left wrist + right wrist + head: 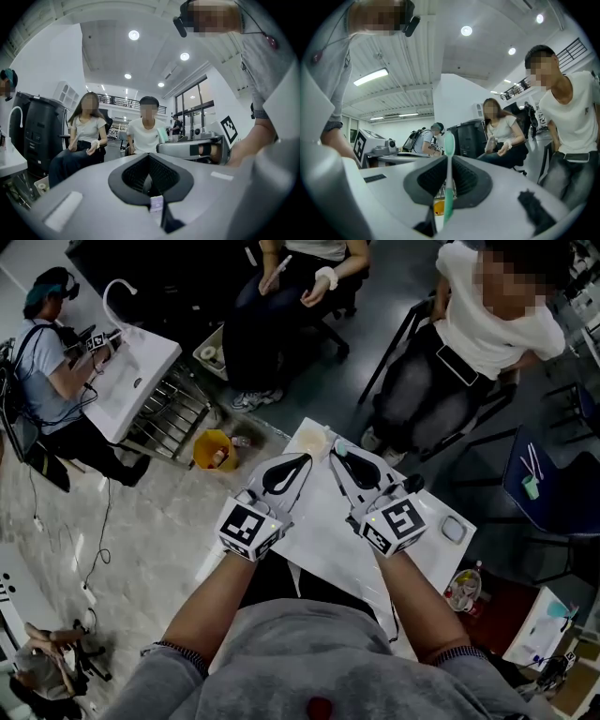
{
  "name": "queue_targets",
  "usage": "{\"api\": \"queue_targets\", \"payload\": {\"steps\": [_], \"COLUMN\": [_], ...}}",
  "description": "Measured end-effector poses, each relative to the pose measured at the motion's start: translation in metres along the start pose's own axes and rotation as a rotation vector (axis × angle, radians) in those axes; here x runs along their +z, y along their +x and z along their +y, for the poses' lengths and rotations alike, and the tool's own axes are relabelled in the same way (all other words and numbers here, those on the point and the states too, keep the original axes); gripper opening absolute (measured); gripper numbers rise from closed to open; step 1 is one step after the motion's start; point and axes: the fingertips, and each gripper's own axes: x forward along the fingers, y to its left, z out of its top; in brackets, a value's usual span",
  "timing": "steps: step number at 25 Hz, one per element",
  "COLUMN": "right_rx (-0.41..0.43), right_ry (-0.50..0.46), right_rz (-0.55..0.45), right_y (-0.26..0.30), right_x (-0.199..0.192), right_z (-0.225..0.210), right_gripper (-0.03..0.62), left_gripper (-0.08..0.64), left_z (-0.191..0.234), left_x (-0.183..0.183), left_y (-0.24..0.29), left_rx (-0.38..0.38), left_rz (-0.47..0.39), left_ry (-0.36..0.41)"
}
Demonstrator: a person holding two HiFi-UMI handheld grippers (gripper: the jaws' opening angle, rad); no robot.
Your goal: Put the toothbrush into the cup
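R claw (337, 457) is clamped on the toothbrush (449, 140). It's a thin mint-green plastic stick, standing up between the black ribbed pads (429, 178). L claw (302, 462) has its jaws together w/ nothing in them. The cup (312, 440) is pale & round and sits at the far end of the flat white table (319, 531), just past both claw tips. To do this well, I think: get the brush over the cup's mouth, tip one end down, go low, then let go. Smooth plastic may slip, so go slow.
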Motion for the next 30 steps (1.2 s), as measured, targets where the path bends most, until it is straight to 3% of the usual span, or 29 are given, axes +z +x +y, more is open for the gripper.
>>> {"api": "queue_targets", "payload": {"steps": [15, 22, 30], "right_rx": [-0.178, -0.231, -0.279], "right_ry": [0.062, 0.082, 0.108], "right_rz": [-0.041, -0.077, -0.107], "right_y": [0.069, 0.098, 0.114], "right_x": [-0.017, -0.03, -0.057], "right_z": [-0.046, -0.067, -0.091], "right_gripper": [0.035, 0.035, 0.035], "left_gripper": [0.008, 0.008, 0.008], "left_z": [0.076, 0.098, 0.112], "left_x": [-0.043, -0.057, -0.076], "left_y": [0.039, 0.058, 0.079], "left_rx": [-0.148, -0.18, -0.181], "left_rz": [0.027, 0.038, 0.072], "left_ry": [-0.028, 0.004, -0.038]}}
